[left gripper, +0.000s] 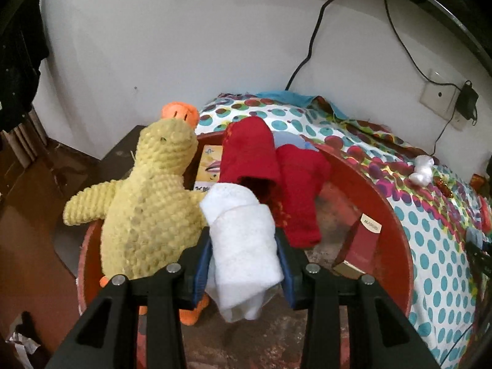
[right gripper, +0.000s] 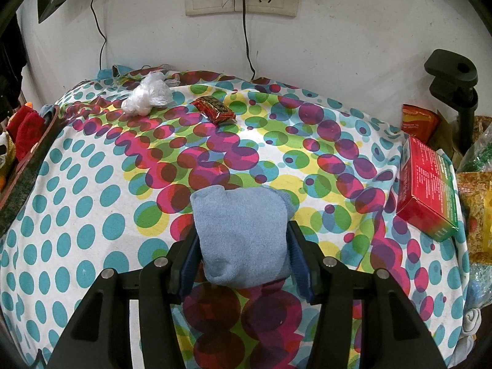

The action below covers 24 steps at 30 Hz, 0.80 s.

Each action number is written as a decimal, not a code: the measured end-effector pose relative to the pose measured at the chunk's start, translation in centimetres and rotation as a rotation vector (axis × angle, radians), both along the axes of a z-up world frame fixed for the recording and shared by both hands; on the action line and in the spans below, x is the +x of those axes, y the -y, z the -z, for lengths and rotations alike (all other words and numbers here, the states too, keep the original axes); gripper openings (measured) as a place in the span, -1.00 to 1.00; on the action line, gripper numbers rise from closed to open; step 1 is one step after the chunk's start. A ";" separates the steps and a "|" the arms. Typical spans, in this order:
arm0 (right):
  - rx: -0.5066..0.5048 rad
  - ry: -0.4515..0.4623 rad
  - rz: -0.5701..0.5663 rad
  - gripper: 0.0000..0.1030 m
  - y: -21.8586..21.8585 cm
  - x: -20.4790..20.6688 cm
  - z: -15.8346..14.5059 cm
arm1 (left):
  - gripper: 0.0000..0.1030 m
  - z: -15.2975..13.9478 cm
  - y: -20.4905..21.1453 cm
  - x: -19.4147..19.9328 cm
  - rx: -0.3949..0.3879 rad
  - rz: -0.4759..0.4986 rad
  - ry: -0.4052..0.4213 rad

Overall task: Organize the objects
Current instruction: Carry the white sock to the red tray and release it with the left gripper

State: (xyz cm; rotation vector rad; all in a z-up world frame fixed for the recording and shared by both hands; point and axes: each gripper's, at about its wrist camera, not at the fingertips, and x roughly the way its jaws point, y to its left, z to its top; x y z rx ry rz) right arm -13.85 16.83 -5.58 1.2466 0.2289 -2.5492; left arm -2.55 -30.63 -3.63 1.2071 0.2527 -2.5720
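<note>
Two grippers, left (left gripper: 244,264) clamping white cloth (left gripper: 243,246), right (right gripper: 243,255) clamping blue cloth (right gripper: 241,233); tub (left gripper: 384,184) partly hidden.

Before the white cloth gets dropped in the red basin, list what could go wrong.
1. The left gripper holds the white cloth with its loose end hanging below the pads; it may catch on the yellow plush duck.
2. The red socks are draped over the red basin rim, so a nudge could pull them out.
3. The maroon box leans inside and may topple.
</note>
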 end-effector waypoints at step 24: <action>0.002 -0.002 0.000 -0.02 0.2 0.1 0.0 | 0.02 -1.6 -2.1 3.7 -0.028 -0.013 -0.024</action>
